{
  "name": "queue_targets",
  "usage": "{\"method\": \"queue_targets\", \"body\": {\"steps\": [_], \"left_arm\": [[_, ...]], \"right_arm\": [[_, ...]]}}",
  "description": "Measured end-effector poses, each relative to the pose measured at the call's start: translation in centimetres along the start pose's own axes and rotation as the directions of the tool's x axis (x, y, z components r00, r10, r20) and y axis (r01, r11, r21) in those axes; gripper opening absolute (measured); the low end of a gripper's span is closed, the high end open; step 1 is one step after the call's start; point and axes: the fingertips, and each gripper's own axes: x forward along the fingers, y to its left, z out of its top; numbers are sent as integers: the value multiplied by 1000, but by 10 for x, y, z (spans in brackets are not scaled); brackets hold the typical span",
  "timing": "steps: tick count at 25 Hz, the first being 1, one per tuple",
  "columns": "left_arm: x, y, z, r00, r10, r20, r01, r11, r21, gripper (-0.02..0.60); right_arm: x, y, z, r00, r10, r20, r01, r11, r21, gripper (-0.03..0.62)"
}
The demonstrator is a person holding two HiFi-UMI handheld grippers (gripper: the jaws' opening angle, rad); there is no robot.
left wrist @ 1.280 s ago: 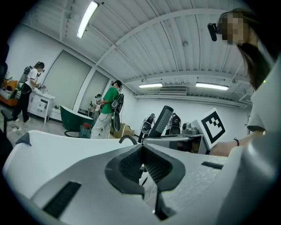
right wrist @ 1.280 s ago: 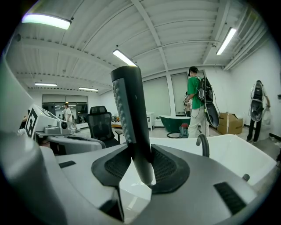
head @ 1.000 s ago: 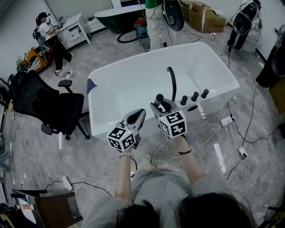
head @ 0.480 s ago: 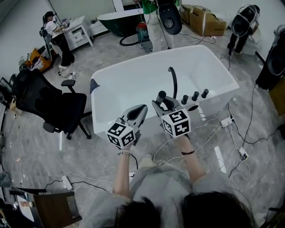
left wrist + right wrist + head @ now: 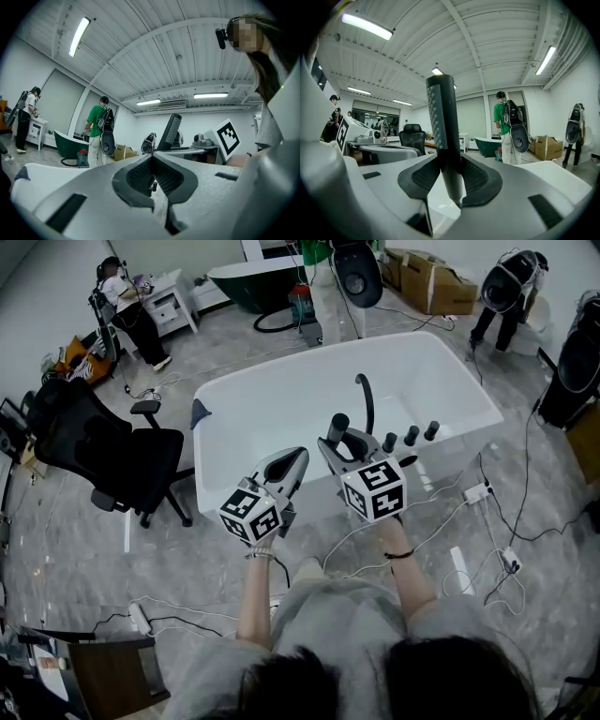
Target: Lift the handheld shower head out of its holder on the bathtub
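Observation:
The handheld shower head (image 5: 337, 427) is a black wand with a nubbed face. It stands upright between my right gripper's (image 5: 343, 446) pads, over the near rim of the white bathtub (image 5: 281, 381). In the right gripper view the shower head (image 5: 440, 122) rises from the right gripper (image 5: 451, 180), whose pads press on its lower handle. My left gripper (image 5: 292, 463) hovers just left of it with its pads together and nothing between them. In the left gripper view the left gripper (image 5: 152, 174) looks past the shower head (image 5: 172, 132). The dark oval holder opening (image 5: 409, 461) sits on the tub rim to the right.
A black curved spout (image 5: 364, 399) and three black knobs (image 5: 410, 435) stand on the tub's rim. A black office chair (image 5: 103, 451) is at the left. Cables and a power strip (image 5: 476, 493) lie on the floor. A person in green (image 5: 328, 287) stands beyond the tub.
Both grippers have risen a little over the tub's near rim, and the shower head has come up with the right one. The grip looks the same.

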Motion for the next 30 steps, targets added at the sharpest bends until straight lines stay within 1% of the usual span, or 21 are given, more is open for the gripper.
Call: {"method": "queue_targets", "body": {"steps": [4,10,21,30], "left_arm": [[-2,-2,2,1000,1,-3,0,1000,11,5],[-2,-1,-3,1000,-11,-11,12,1000,7,5],[8,-5,-5,1000,-23,-20,23,1000,15,5],[7,-7,-5,999,-38,-14,38,999,-2,5]], "right_arm": [[-3,2,-1,1000,5,2,-5,1000,3,137],[0,4,-1,1000,2,9,-2,1000,4,137],[-5,-6,-3,1000,2,23,-3,1000,9,137],[-5,-1,-2,999,25,33,-25,1000,5,137]]}}
